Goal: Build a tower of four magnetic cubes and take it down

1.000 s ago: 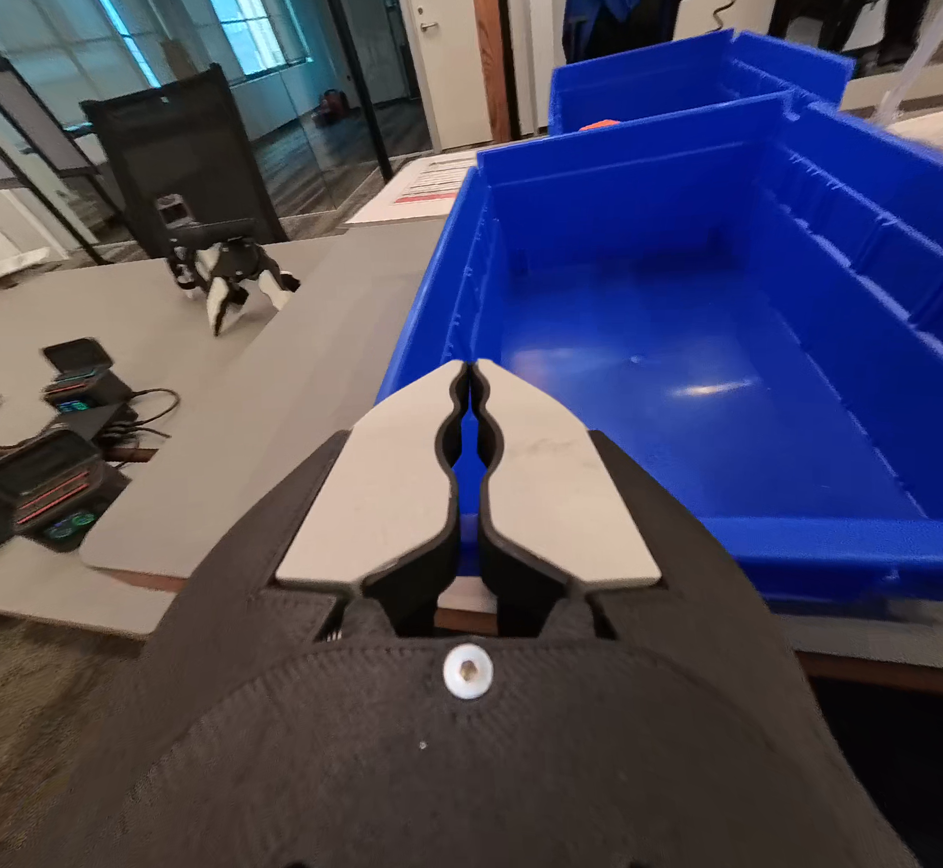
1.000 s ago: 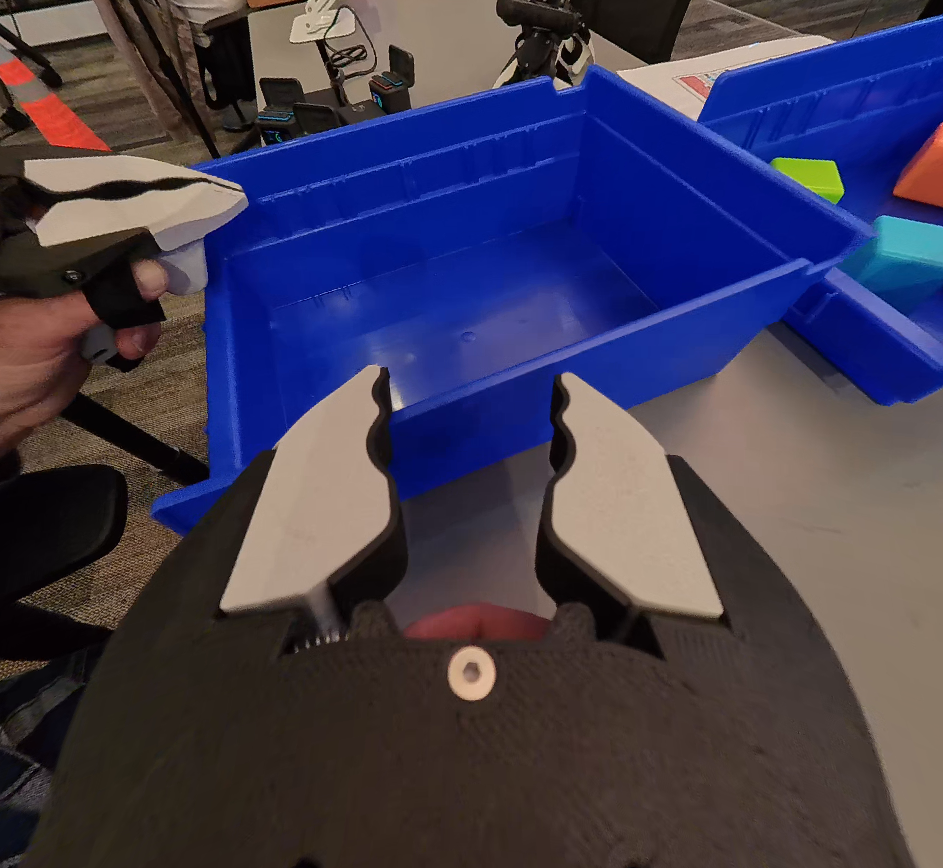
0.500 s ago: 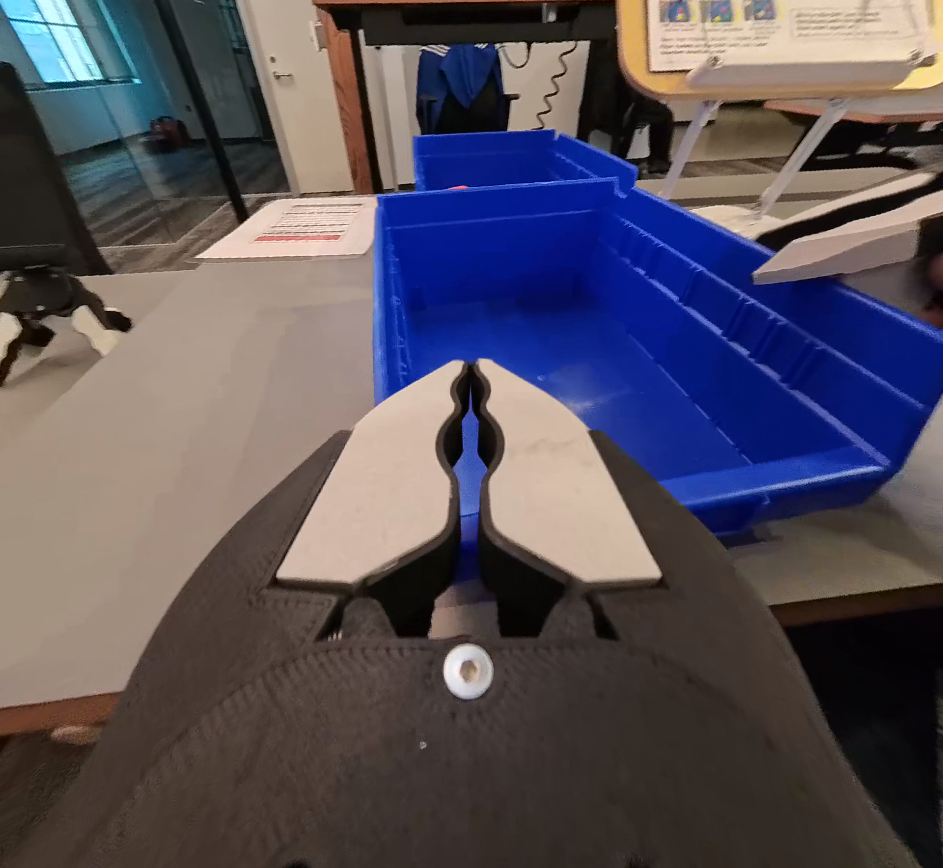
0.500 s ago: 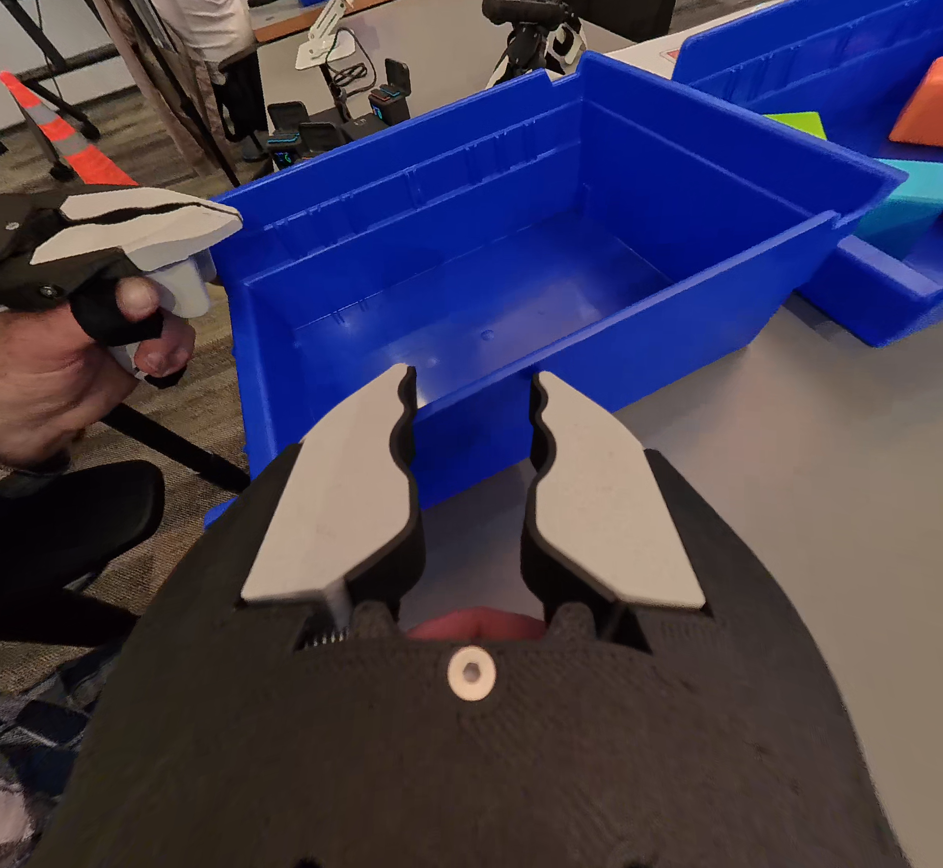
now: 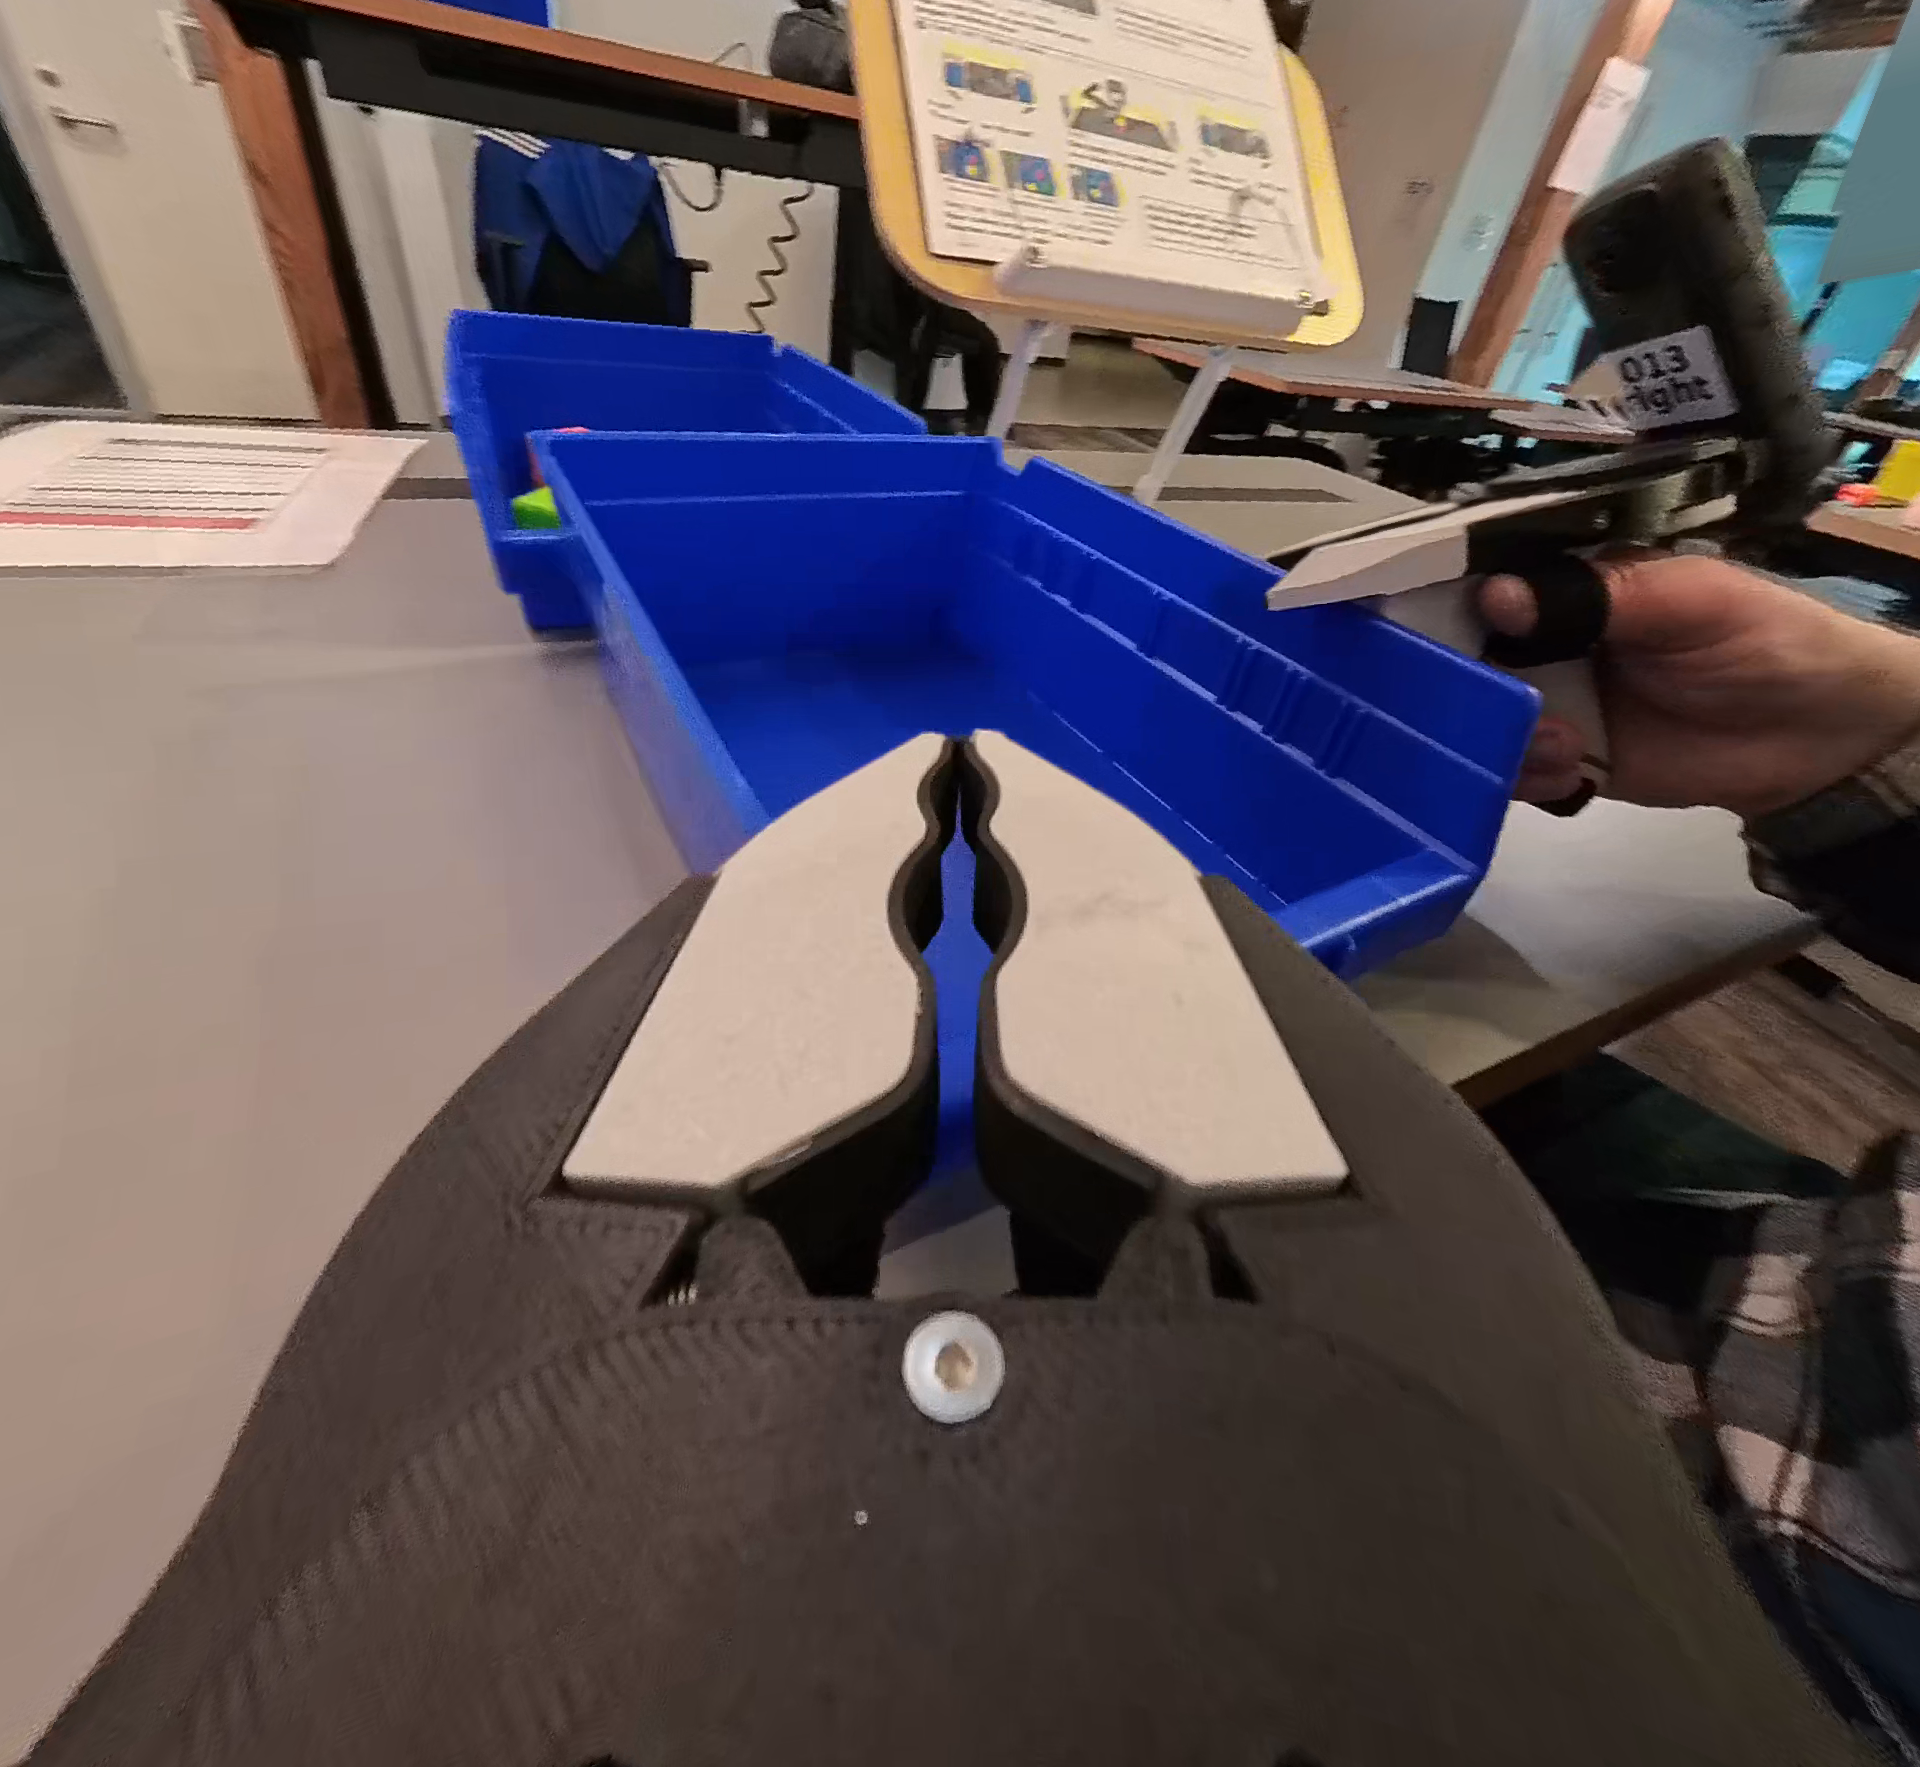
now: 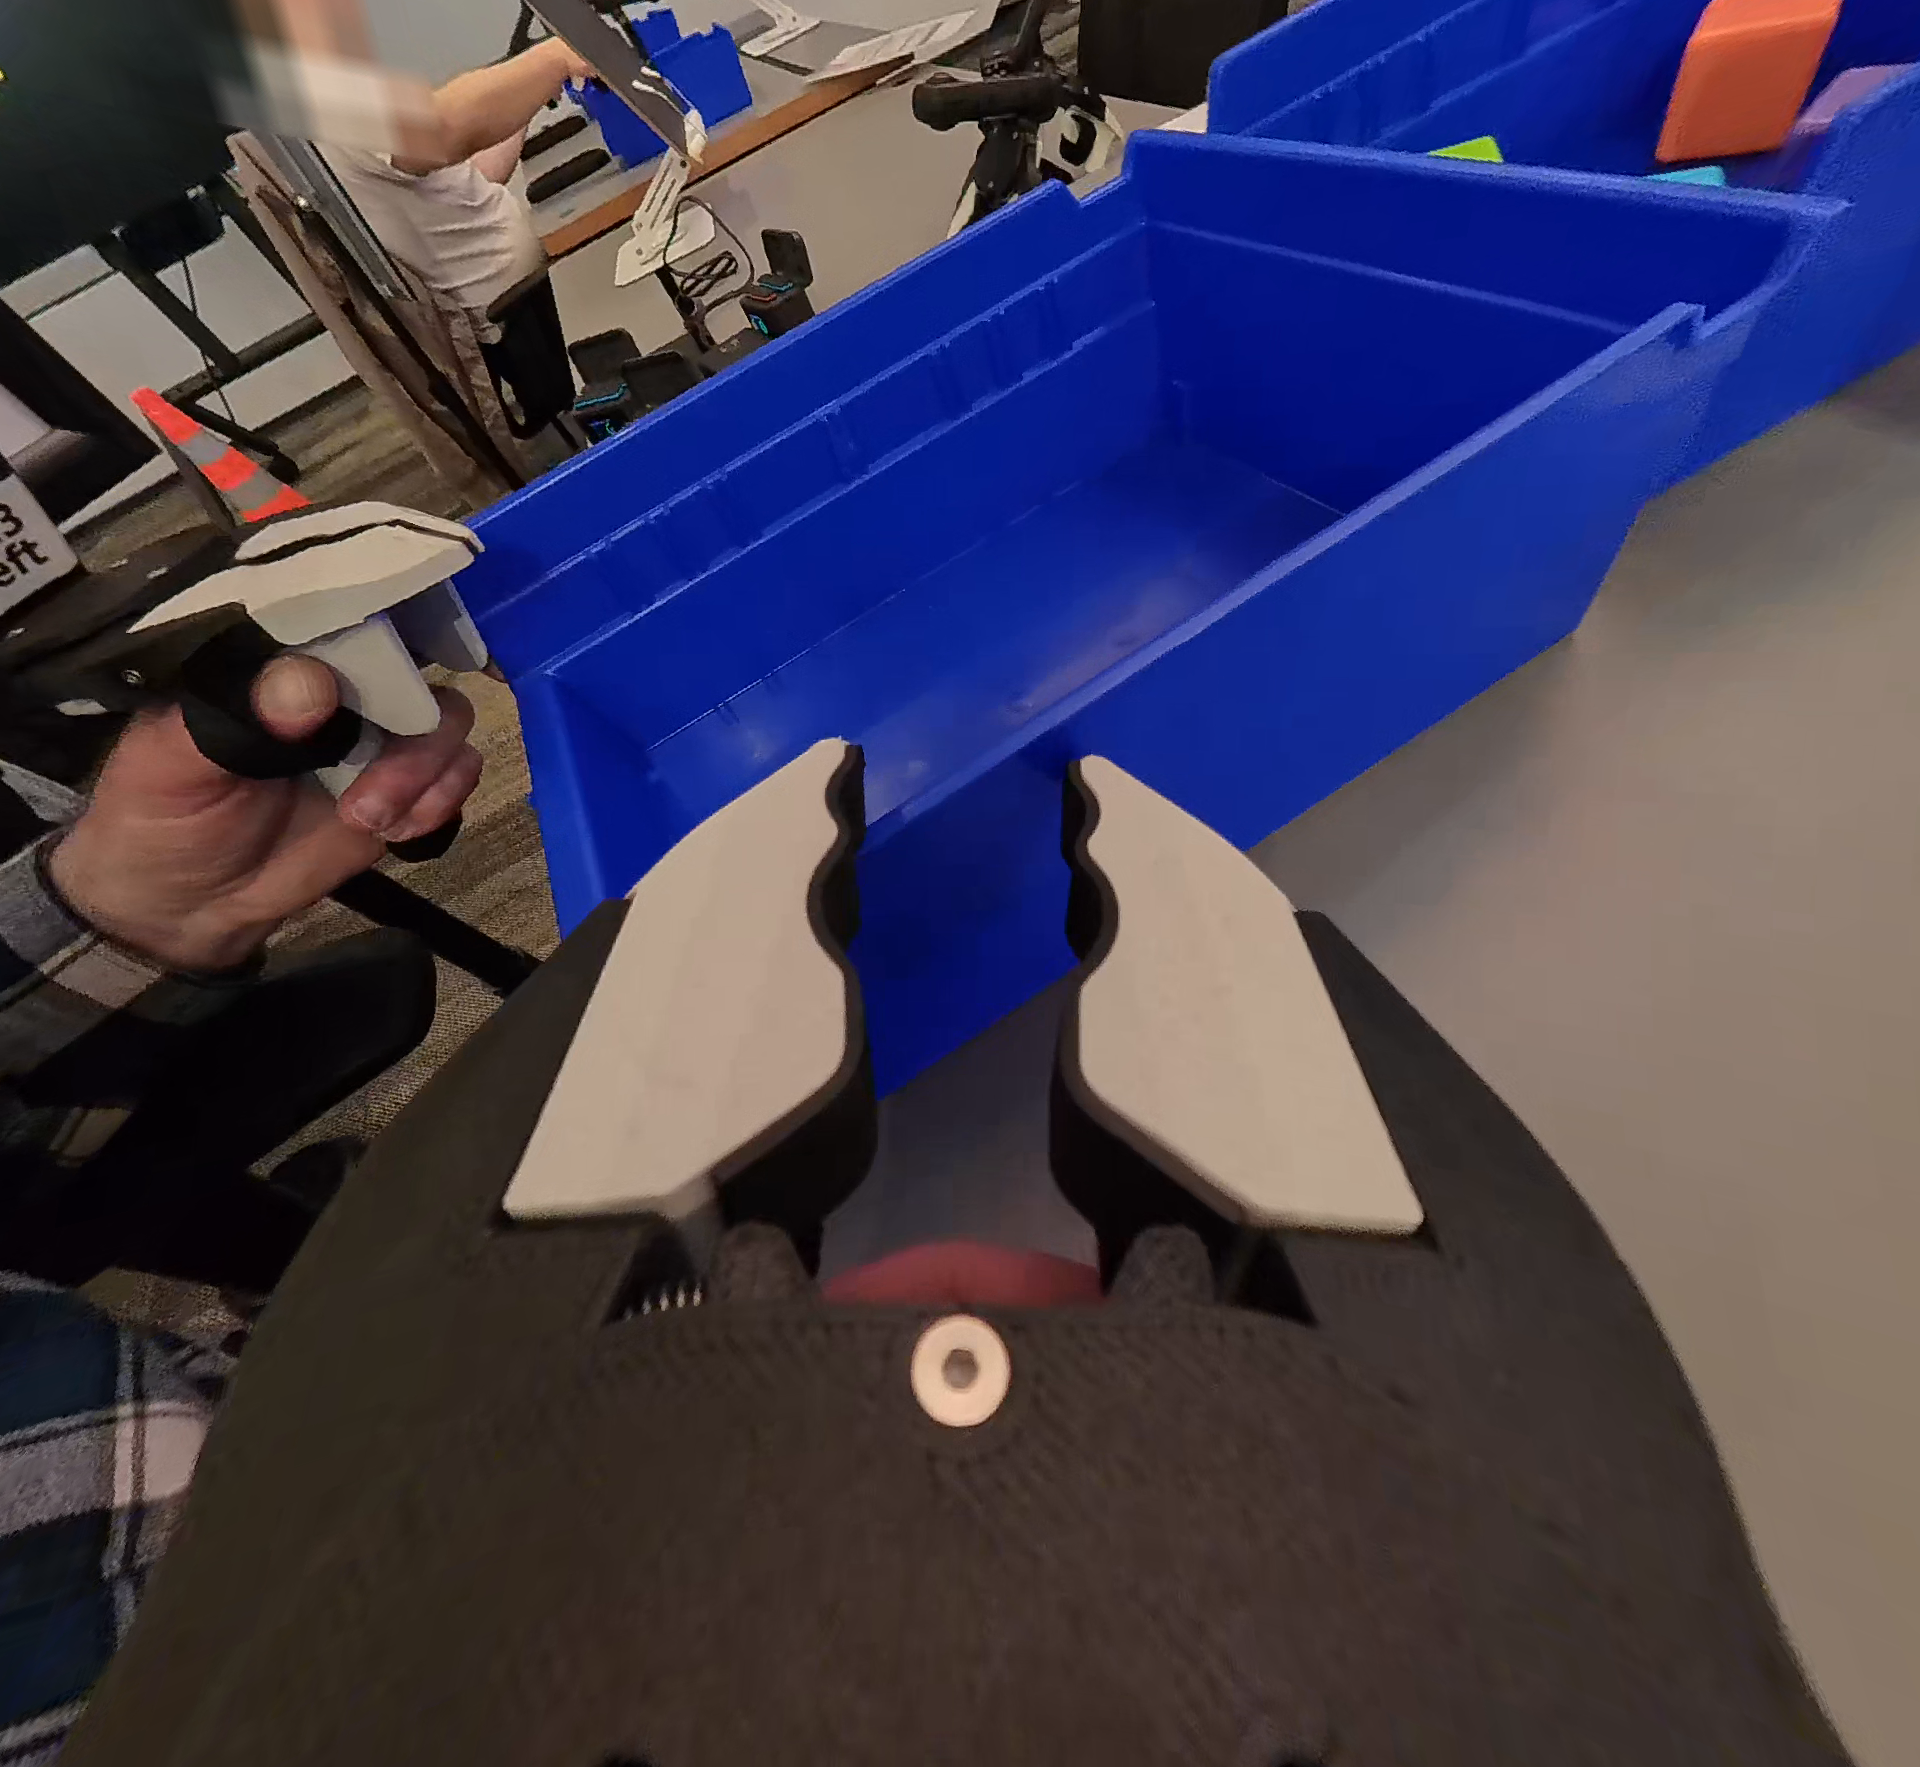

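The near blue bin (image 5: pixel 1247 709) is empty and lies on the grey table; it also shows in the right wrist view (image 6: pixel 1247 678). Behind it the far blue bin (image 6: pixel 1455 34) holds an orange cube (image 6: pixel 1756 65), with green (image 6: pixel 1465 148), purple (image 6: pixel 1860 102) and cyan (image 6: pixel 1688 175) pieces partly hidden by the bin walls. My left gripper (image 5: pixel 956 751) is shut and empty, at the near bin's end. My right gripper (image 6: pixel 961 767) is open and empty, in front of the near bin's long side. Each gripper shows in the other's view: the right gripper (image 5: pixel 1351 564), the left gripper (image 6: pixel 364 543).
A grey table (image 5: pixel 260 834) carries both bins and a printed sheet (image 5: pixel 177 491). An instruction board on a stand (image 5: pixel 1091 76) rises behind the bins. A camera on a tripod (image 6: pixel 1008 86), small devices with cables (image 6: pixel 675 356), a cone (image 6: pixel 218 460) and a seated person (image 6: pixel 447 200) are beyond. The tips of one gripper are about 20 cm away from the tips of the other.
My left gripper has swung to the right, so the right gripper and its hand have come into its view. My right gripper's jaws have narrowed but stay open.
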Demonstrator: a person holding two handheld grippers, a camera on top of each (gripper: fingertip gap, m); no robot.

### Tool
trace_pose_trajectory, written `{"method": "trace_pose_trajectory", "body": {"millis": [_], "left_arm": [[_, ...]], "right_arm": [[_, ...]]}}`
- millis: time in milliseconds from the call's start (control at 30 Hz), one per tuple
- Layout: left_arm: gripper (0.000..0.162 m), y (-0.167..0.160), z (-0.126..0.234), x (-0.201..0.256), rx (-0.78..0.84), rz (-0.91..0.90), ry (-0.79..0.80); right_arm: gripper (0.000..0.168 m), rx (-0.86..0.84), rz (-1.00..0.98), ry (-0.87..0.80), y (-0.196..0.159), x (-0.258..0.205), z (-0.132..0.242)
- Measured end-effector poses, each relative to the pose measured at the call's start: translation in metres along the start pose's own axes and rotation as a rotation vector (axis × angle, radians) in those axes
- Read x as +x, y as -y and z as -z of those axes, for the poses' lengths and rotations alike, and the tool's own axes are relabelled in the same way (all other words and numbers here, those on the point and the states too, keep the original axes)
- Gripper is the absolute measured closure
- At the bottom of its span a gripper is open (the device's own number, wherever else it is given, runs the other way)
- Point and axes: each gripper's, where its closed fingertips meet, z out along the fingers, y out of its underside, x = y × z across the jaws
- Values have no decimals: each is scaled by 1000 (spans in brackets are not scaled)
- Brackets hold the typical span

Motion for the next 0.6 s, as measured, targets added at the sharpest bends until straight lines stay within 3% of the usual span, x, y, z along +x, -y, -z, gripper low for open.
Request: {"method": "trace_pose_trajectory", "body": {"millis": [600], "left_arm": [[162, -11, -67, 108, -56, 18, -319]], "right_arm": [[135, 29, -58, -139, -23, 54, 119]]}}
